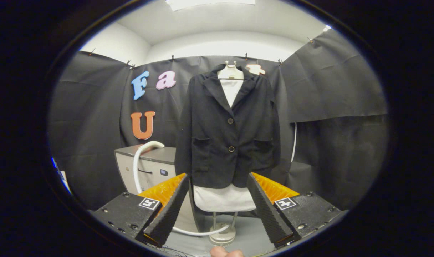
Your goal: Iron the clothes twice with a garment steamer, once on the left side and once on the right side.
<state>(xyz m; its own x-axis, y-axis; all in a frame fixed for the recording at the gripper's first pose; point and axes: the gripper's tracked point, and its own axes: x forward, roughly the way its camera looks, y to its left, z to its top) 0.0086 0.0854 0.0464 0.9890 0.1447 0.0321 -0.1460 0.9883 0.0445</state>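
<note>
Black and buttoned, the jacket (228, 128) hangs on a white form (224, 198) straight ahead of the gripper (218, 184), beyond its fingertips, the hem showing between them. The fingers are spread wide with nothing between them (a fingertip (226, 252) of the holder shows just below). Ahead to the left, a white hose (137, 165) arches up in front of a grey cabinet (149, 167) and trails toward the stand's base (222, 237).
</note>
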